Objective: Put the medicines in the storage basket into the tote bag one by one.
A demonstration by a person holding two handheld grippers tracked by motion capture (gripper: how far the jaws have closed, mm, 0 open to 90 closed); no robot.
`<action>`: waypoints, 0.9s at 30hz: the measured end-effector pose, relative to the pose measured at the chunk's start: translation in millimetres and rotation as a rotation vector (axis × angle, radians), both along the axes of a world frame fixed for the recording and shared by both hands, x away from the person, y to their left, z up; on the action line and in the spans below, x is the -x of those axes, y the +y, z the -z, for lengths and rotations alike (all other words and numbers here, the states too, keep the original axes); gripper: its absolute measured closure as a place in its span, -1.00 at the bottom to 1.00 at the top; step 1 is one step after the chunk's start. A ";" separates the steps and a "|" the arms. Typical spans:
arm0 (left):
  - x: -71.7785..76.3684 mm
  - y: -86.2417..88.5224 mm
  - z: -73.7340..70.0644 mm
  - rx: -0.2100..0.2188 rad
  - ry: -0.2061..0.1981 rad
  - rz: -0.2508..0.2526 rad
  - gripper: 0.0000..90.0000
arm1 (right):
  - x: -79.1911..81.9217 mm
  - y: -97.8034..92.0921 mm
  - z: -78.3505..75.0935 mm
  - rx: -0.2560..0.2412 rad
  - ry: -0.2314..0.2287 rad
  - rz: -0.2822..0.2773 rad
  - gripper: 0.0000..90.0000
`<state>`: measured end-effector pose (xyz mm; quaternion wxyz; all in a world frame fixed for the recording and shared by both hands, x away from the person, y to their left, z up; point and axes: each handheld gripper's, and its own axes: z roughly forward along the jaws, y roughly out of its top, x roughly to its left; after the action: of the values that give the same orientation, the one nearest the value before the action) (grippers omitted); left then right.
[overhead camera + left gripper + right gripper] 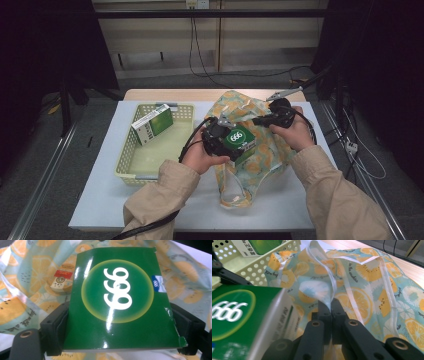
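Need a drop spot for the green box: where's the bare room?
Basket floor in front of the second box is bare, as is the table strip along the near edge. Crowded: the centre, where the fruit-print bag sprawls under both grippers.

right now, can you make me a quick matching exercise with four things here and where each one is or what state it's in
Things:
1. green box marked 999
2. fruit-print bag
3. second green box
4. small round tin

Places or states:
A. leaning inside the yellow basket
B. rim pinched in the right claw
C. lying down in the bag
D. clamped in the left claw

Pairs: 1-D, 2-B, 3-A, 4-C
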<state>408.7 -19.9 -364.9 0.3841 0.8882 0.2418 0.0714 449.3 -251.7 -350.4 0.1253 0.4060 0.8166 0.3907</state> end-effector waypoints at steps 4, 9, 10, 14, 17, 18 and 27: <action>-4.8 -6.6 6.7 -0.023 0.000 -0.017 -0.63 | 0.8 -1.4 -2.5 -0.006 -0.001 0.004 1.00; -14.5 -14.3 18.8 -0.015 0.005 -0.031 -0.63 | 1.7 -1.8 -4.9 -0.005 -0.009 -0.003 1.00; -16.1 -16.1 22.0 -0.014 0.010 -0.037 -0.63 | 1.6 -1.8 -4.8 -0.003 -0.009 -0.004 1.00; -23.5 -22.3 35.3 -0.023 0.023 -0.049 -0.64 | -0.3 -2.8 -3.4 -0.006 -0.002 -0.006 1.00; -31.4 -25.4 42.7 -0.041 0.026 -0.065 -0.64 | -2.0 -3.5 -1.4 -0.014 0.003 -0.008 1.00; -34.2 -26.3 44.7 -0.033 0.028 -0.072 -0.64 | -2.4 -3.7 -0.3 -0.018 0.006 -0.007 1.00; -63.6 -32.5 47.3 -0.050 -0.009 -0.151 -0.64 | -5.5 -4.4 2.8 -0.032 0.012 -0.010 1.00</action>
<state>472.3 -52.4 -412.2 0.3563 0.8765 0.3045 0.1102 454.8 -256.2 -353.2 0.1117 0.4061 0.8131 0.4017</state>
